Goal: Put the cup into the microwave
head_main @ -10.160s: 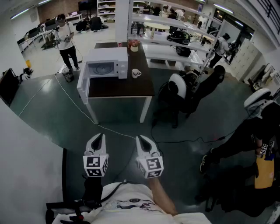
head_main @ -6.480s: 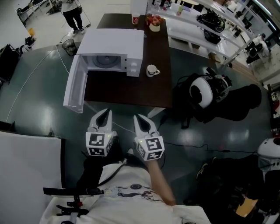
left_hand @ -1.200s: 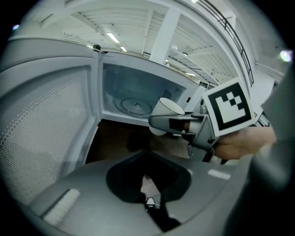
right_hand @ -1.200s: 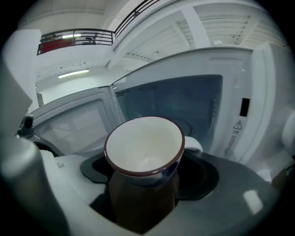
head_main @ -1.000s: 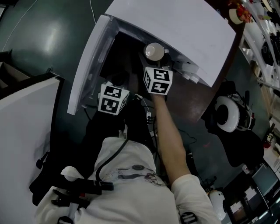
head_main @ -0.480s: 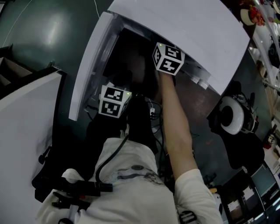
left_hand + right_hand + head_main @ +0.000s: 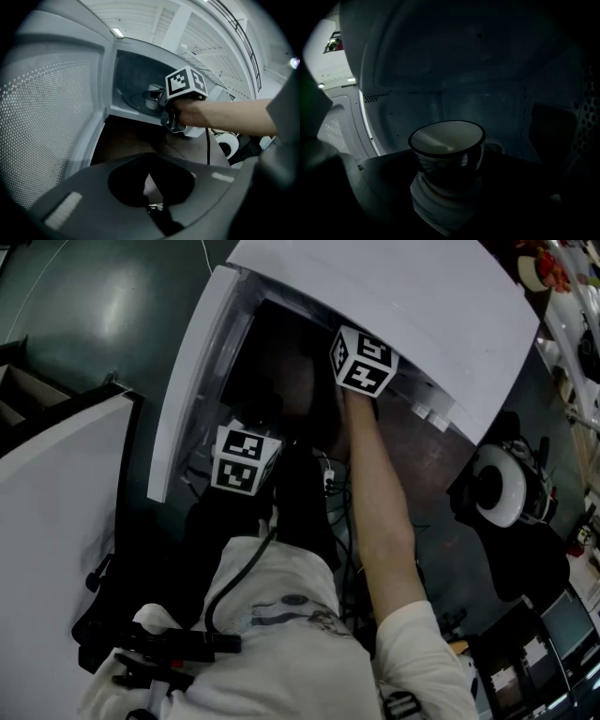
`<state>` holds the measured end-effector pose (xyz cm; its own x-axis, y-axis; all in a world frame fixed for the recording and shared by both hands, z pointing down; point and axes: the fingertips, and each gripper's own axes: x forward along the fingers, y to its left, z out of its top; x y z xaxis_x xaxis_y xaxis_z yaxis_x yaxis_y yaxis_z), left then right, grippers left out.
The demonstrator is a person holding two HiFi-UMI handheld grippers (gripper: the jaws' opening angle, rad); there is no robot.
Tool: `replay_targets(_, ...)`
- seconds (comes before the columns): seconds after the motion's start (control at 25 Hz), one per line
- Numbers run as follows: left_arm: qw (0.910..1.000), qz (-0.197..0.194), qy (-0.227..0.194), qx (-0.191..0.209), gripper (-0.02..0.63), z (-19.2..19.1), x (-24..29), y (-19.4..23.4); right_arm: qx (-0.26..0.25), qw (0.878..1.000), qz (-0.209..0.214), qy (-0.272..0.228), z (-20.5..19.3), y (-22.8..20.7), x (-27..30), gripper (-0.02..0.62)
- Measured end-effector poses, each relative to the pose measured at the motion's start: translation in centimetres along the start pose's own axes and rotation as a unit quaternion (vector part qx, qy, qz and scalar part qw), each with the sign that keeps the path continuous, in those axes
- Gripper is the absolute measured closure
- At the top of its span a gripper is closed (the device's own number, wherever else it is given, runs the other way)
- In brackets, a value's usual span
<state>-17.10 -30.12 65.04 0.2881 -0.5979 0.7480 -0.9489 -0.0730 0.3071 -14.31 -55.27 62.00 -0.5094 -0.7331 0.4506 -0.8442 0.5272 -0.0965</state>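
- Your right arm (image 7: 380, 521) was stretched out nearly straight, bare up to a pale sleeve, and reached into the microwave (image 7: 394, 296) through its open front.
- Your right gripper (image 7: 158, 97) was inside the cavity. In the head view its cube sat just at the front edge of the white top.
- Its jaws were clamped on the cup (image 7: 446, 149), one on each side.
- The cup stood upright within the cavity, pale inside with a dark rim, its handle on the far right side. I could not tell whether it touched the turntable (image 7: 136, 99).
- Your left gripper (image 7: 150, 185) was held low and back, beside the open door (image 7: 187, 381) and over the dark table (image 7: 131, 140), pointing at the cavity. Its jaws were together with nothing between them.
- The only markings I could make out were the black-and-white square markers on both cubes.
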Motion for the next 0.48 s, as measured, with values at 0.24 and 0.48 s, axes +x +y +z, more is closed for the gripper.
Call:
replay_targets(0.24,0.9999,-0.001,-0.008,0.007,0.606,0.0,-0.1,0.0,-0.002,1.000,0.017,0.005,-1.0,0.3,-0.8,0.193)
replay_targets(0.48,0.9994,-0.013,-0.019,0.025,0.606,0.2,-0.5,-1.5,0.018,1.000,0.014,0.018,-3.0,1.2,-5.9,0.234)
